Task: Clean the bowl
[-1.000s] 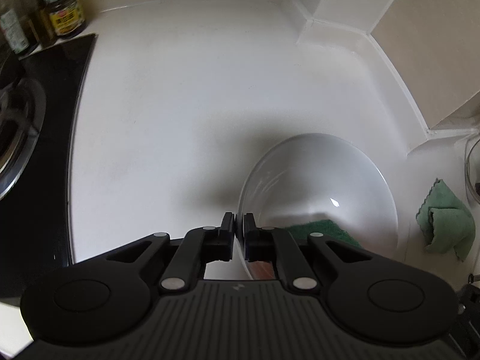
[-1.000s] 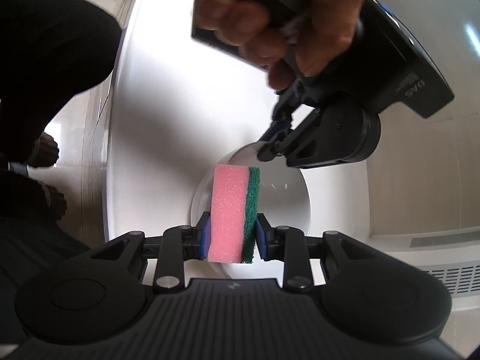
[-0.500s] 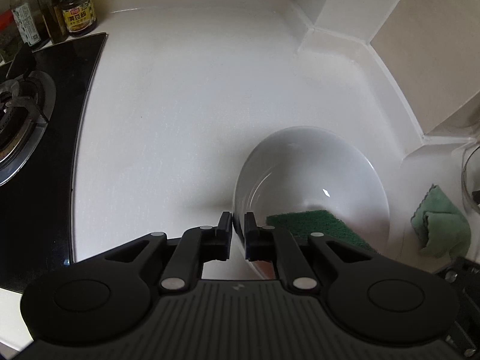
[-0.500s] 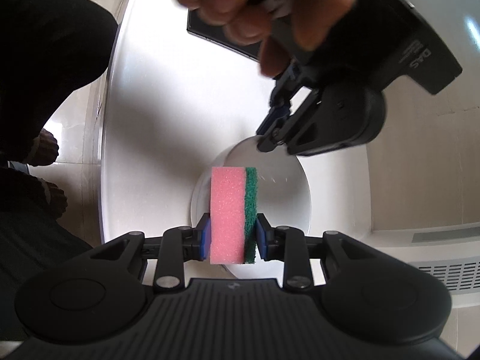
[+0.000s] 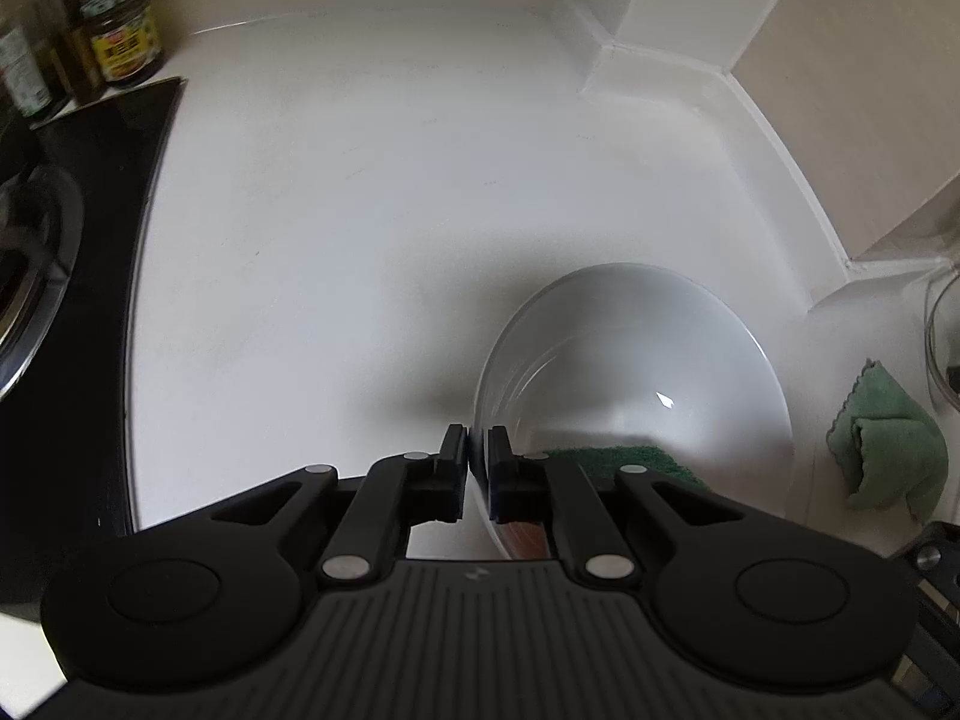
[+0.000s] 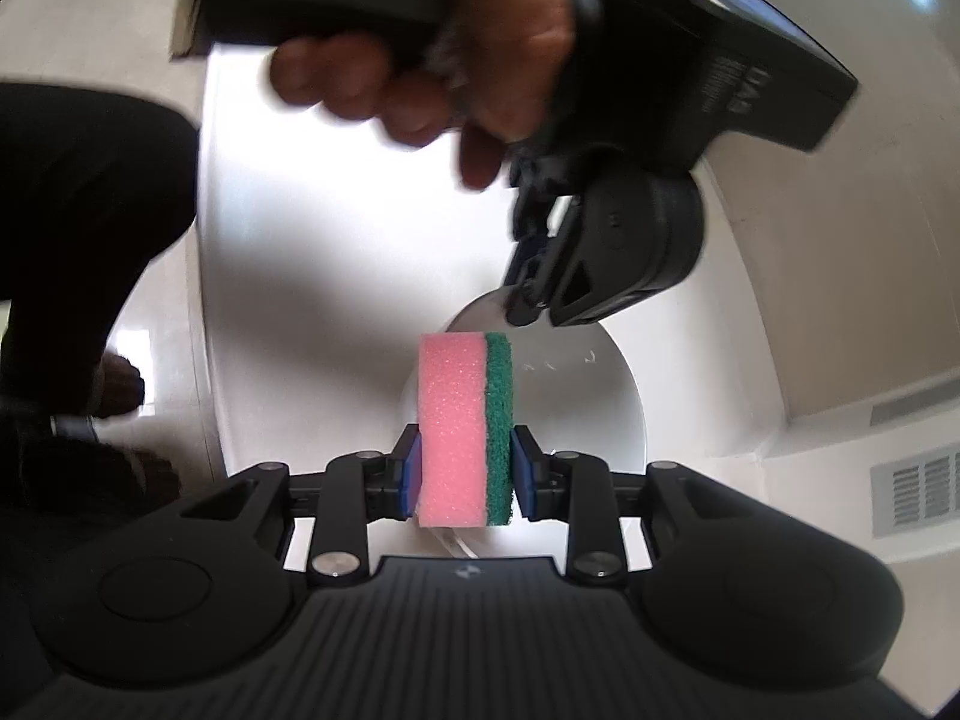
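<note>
Gleaming white inside, the bowl [image 5: 636, 360] holds a pink-and-green sponge [image 6: 465, 429]

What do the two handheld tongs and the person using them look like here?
Both tongs, left and right, are matte black: ribbed housing, two round bosses, silver pivot screws, linkage arms, blue pads on the fingers. The left's body bears white lettering, blurred. The person wears dark clothing.

A white countertop [image 5: 372, 228] carries the white bowl [image 5: 630, 360] at four o'clock, a crumpled green cloth [image 5: 888, 450] at three, jars [image 5: 123, 39] at eleven.
</note>
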